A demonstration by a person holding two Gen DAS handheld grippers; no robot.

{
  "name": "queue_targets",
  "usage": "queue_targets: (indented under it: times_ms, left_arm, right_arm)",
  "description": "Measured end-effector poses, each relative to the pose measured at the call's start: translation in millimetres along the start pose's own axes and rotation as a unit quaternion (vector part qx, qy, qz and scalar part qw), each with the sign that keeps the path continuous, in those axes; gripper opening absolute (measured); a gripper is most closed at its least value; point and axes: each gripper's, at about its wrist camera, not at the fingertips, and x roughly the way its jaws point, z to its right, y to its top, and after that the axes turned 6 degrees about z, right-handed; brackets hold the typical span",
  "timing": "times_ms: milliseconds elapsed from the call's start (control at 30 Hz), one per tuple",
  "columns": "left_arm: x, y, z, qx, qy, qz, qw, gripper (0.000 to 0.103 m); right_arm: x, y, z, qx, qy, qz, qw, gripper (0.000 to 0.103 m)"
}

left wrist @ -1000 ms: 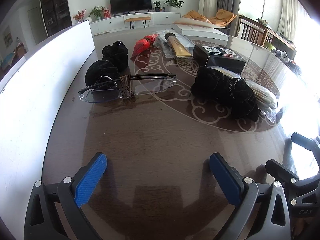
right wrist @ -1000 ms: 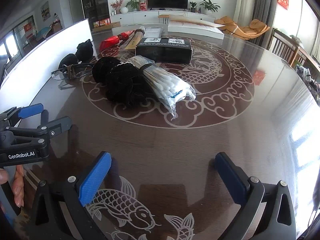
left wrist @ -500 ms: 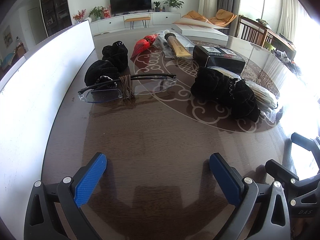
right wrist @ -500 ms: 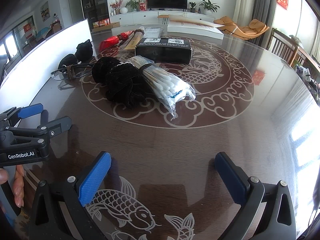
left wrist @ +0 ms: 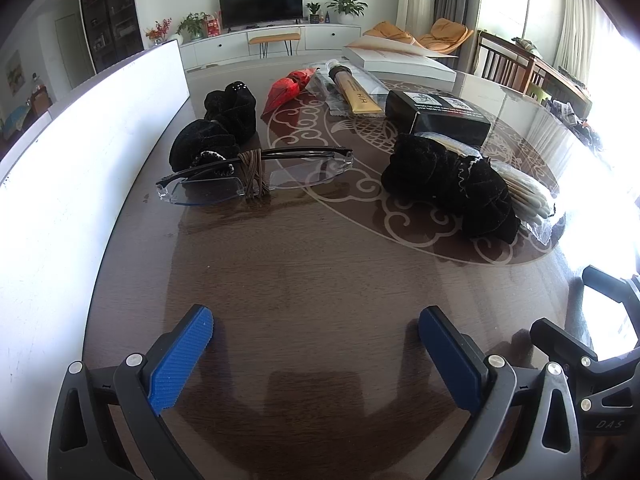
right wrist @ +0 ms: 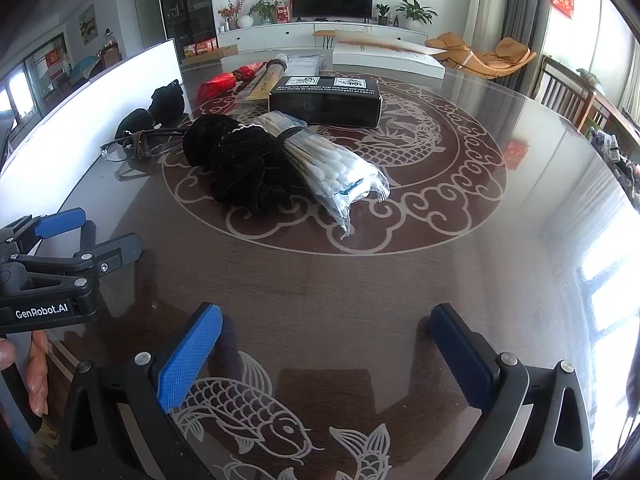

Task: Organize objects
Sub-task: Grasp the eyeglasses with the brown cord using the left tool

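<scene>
Near the table's [left wrist: 320, 280] left edge, beside a white board [left wrist: 80, 152], lie rimless eyeglasses [left wrist: 256, 178] with clear lenses, brown cord wound around the bridge. Behind them sit two black velvet scrunchies [left wrist: 224, 128]. Toward the centre, another black scrunchie [right wrist: 240, 168] touches a crinkly plastic pack of cotton swabs [right wrist: 332, 172], with a matte black box [right wrist: 326, 100] behind. Left gripper [left wrist: 316, 340] and right gripper [right wrist: 326, 340] hover with jaws spread wide, empty. Nothing has moved since earlier.
</scene>
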Motion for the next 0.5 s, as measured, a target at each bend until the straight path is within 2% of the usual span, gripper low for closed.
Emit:
queue_targets:
  times_ms: [67,100,167,233,300,367,433,500]
  left_arm:
    - [-3.4,8.1,-0.5,0.008,-0.003,-0.004,1.0,0.103]
    - [-9.2,16.8,-1.8,0.017,-0.006,0.014,0.9997,0.103]
    - [-22.3,39.9,-2.6,0.043,0.013,0.068,0.9967,0.103]
    - [-18.3,66.4,-4.5,0.065,0.038,0.092,0.9929,0.103]
    - [4.4,88.2,-10.9,0.067,0.043,0.078,0.9938,0.103]
    - [34.0,98.1,-20.1,0.055,0.03,0.038,0.9973,0.103]
    - [53.2,94.0,-27.5,0.035,-0.001,-0.007,0.9994,0.103]
    - [48.0,78.7,-26.0,0.024,-0.034,-0.013,0.999,0.103]
  right_arm:
    - [0.1,-0.2,0.1,0.0,0.0,0.0,1.0,0.103]
    - [0.1,-0.2,0.1,0.0,0.0,0.0,1.0,0.103]
    - [0.0,-0.1,0.2,0.0,0.0,0.0,1.0,0.103]
    - [0.1,-0.2,0.2,0.0,0.0,0.0,1.0,0.103]
    - [0.1,-0.2,0.2,0.0,0.0,0.0,1.0,0.103]
    - [0.0,-0.1,0.2,0.0,0.0,0.0,1.0,0.103]
    - [0.0,-0.1,0.3,0.0,0.0,0.0,1.0,0.103]
    - [0.1,-0.1,0.1,0.001,0.0,0.001,1.0,0.103]
